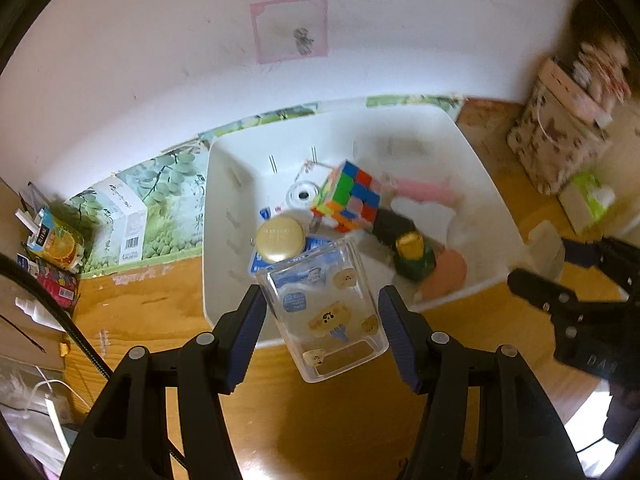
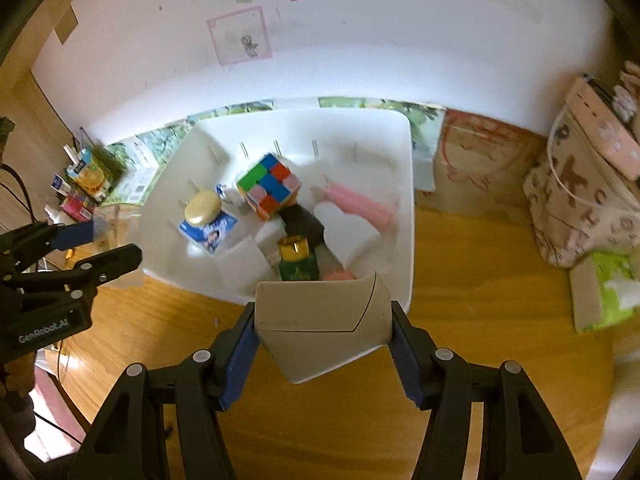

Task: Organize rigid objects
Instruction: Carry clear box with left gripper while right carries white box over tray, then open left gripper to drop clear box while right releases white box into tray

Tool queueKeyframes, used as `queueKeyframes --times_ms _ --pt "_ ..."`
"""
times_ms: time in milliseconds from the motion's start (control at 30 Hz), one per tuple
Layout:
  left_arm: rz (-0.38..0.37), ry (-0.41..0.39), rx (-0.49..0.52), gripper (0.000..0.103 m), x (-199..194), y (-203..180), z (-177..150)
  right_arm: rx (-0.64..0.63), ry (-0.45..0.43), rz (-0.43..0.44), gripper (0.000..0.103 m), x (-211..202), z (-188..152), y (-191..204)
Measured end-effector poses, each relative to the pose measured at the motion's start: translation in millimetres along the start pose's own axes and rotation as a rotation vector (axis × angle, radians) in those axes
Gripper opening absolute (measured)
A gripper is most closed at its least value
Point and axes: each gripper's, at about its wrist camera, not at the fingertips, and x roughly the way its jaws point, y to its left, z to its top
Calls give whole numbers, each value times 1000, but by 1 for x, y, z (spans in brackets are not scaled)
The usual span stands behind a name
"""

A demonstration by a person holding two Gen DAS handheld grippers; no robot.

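White bin [image 1: 224, 240] is sitting against the wall, with bare wooden surface [image 2: 480, 280] lying open at its near rim. Left gripper [image 1: 322, 316] fingers are clamping a clear sticker cup [image 1: 326, 312] half-wide; right gripper [image 2: 323, 340] is gripping a white box [image 2: 320, 320], both over the near rim.

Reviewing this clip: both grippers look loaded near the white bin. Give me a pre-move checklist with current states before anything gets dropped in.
1. Left gripper shut on the clear cup: ok.
2. Right gripper shut on the white box: ok.
3. Cup held level: not ok, it is tilted.
4. White bin free of the grippers: ok.
5. Bare floor in the bin among the cube, gold lid and green bottle: cannot tell.
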Motion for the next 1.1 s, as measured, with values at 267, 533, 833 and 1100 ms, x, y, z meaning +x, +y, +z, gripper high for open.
queueKeyframes --times_ms 267,533,833,1100 --pt "-38 -119 -121 62 14 8 21 -95 -61 78 62 21 19 -2" --pt "-75 -328 -238 62 27 23 24 -118 -161 149 62 46 26 -6" --pt "-106 -320 -292 81 49 24 23 -92 -281 208 72 54 27 -12" --pt "-123 -368 -296 91 28 24 15 -72 -315 176 82 39 23 -13"
